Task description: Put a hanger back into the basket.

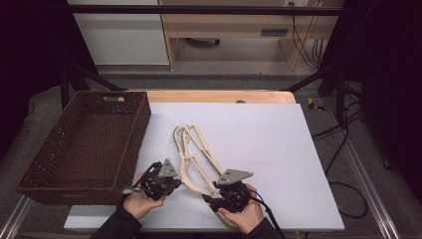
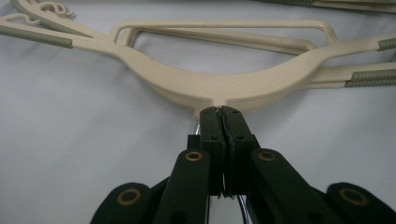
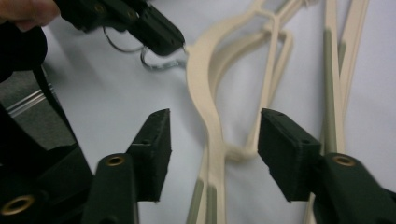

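A small stack of cream plastic hangers (image 1: 195, 149) with grey-green ribbed grips lies on the white board (image 1: 268, 139). My left gripper (image 2: 222, 112) is shut on the thin metal hook (image 2: 198, 128) where it leaves the middle of the top hanger (image 2: 205, 86). In the high view that gripper (image 1: 175, 183) sits at the stack's near left. My right gripper (image 3: 215, 133) stands open, its jaws on either side of one hanger arm (image 3: 208, 93) without touching it. The right gripper view shows the left gripper (image 3: 173, 42) holding the wire hook (image 3: 156, 65). From above, the right gripper (image 1: 209, 197) is at the stack's near end.
A dark brown woven basket (image 1: 142, 127) stands at the left, overhanging the board's edge. The board rests on a wooden table (image 1: 219, 96). Cables (image 1: 343, 149) trail on the floor to the right. Both hands sit close to the board's near edge.
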Tool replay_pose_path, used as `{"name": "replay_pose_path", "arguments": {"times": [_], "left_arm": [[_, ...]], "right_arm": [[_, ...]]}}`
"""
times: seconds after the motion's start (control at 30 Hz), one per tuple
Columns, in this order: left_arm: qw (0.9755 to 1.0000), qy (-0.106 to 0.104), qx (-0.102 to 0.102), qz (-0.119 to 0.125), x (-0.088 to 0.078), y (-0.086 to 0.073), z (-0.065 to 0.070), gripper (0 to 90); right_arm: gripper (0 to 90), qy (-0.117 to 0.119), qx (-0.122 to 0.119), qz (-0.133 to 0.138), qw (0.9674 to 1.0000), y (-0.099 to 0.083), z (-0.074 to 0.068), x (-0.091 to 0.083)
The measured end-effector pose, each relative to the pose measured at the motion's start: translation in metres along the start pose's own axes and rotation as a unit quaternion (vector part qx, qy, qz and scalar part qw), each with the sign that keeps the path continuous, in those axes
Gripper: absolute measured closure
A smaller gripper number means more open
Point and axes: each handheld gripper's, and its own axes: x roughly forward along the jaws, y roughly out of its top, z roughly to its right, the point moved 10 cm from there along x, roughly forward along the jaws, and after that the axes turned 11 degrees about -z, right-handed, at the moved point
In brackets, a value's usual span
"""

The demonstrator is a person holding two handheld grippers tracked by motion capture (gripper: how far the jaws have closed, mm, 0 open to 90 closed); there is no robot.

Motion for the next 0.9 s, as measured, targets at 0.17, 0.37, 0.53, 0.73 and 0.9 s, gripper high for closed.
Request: {"name": "replay_pose_path", "arguments": {"times": [0.17, 0.37, 0.53, 0.73, 0.9], "left_arm": [[1.0, -0.002, -0.004, -0.007, -0.002, 0.0, 0.002, 88.0], [0.9999, -0.007, -0.009, -0.004, -0.005, 0.002, 0.003, 88.1], [0.9999, -0.007, -0.01, -0.007, -0.005, 0.001, 0.003, 88.0], [0.9998, -0.012, -0.017, -0.005, -0.005, 0.0, 0.002, 88.0], [0.9997, -0.017, -0.018, 0.001, -0.004, 0.001, 0.002, 87.8]], "right_arm": [[36.1, -0.008, -0.03, 0.009, 0.9995, 0.02, -0.009, 0.011], [36.6, -0.023, -0.064, -0.021, 0.9975, 0.03, -0.018, 0.035], [45.3, -0.046, -0.079, -0.055, 0.9943, 0.026, -0.015, 0.054], [56.4, -0.056, -0.079, -0.069, 0.9929, 0.022, -0.014, 0.06], [72.6, -0.079, -0.108, -0.074, 0.9883, 0.02, -0.013, 0.063]]}}
